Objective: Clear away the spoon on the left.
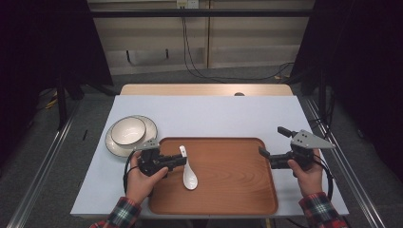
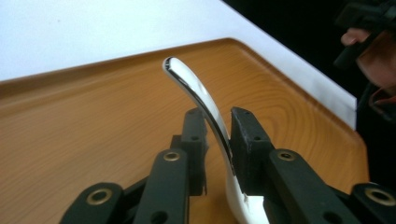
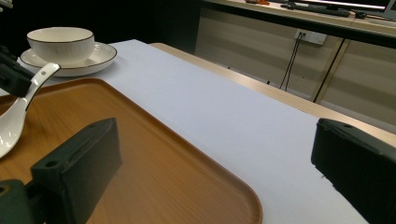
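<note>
While my two grippers sit low over the work, the biggest thing under me is the white table [image 1: 209, 114], and on its near half lies the wooden tray [image 1: 228, 190], long side toward me so both hands can reach across it. At ten o'clock from the tray's centre, just off its corner, a white plate [image 1: 113, 142] carries a bowl [image 1: 128, 130] nested on top, stacked, I'd judge, to keep the set compact and out of the tray's way.

At three o'clock my right gripper [image 1: 269, 142] rests over the tray's right rim, jaws spread wide with nothing between them; I read it as parked, leaving the left hand room.

At nine o'clock my left gripper [image 1: 183, 160] points across the tray at the white spoon [image 1: 188, 175], which lies on the tray with its bowl toward me and its handle rising away. In the left gripper view the handle [image 2: 205, 105] stands between the jaws, hard against the right one with a sliver of gap on the left, so I count it as bracketed, not pinched. The curved neck makes a sensible grip spot, I think, since it stands clear of the wood.
</note>
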A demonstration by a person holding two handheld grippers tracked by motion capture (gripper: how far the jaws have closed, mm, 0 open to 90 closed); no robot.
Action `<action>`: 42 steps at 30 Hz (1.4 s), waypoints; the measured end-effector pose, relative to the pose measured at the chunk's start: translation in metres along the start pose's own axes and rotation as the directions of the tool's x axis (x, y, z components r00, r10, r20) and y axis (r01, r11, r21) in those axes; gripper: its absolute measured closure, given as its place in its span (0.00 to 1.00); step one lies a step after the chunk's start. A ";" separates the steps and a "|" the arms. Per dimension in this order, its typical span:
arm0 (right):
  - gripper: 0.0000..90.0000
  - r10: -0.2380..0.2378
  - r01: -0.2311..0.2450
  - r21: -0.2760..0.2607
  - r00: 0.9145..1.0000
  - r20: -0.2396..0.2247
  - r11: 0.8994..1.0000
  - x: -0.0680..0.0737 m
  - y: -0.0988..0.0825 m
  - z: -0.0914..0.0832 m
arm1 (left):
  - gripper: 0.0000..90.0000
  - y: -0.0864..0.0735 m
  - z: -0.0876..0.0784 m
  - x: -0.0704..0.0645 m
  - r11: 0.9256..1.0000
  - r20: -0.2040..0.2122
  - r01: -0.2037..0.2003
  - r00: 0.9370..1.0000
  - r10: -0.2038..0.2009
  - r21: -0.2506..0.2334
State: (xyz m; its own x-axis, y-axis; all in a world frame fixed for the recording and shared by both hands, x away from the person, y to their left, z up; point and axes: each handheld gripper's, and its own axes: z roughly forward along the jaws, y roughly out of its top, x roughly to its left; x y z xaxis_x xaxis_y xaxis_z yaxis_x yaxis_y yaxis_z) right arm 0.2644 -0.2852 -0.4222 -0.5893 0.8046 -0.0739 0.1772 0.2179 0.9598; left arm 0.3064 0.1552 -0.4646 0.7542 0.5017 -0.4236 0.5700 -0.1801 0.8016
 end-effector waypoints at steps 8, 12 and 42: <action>0.01 0.037 -0.037 0.000 0.999 -0.008 0.999 -0.004 -0.001 0.004 | 0.82 -0.002 -0.002 0.002 1.000 -0.024 0.014 1.000 -0.014 0.007; 0.01 0.033 -0.033 -0.006 0.999 -0.005 0.999 -0.006 0.000 0.002 | 0.82 -0.004 0.001 0.005 1.000 -0.034 0.024 0.999 -0.023 0.010; 0.01 0.022 -0.022 0.000 1.000 0.004 1.000 -0.005 0.000 -0.002 | 0.50 0.019 -0.031 0.005 0.984 -0.024 -0.009 1.000 0.005 -0.177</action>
State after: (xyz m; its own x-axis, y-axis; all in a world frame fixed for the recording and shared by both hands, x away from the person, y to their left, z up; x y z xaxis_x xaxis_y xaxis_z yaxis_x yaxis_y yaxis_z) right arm 0.2659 -0.2899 -0.4214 -0.5821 0.8113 -0.0541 0.1898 0.2002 0.9612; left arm 0.3114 0.1804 -0.4388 0.7489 0.5207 -0.4098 0.4969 -0.0321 0.8672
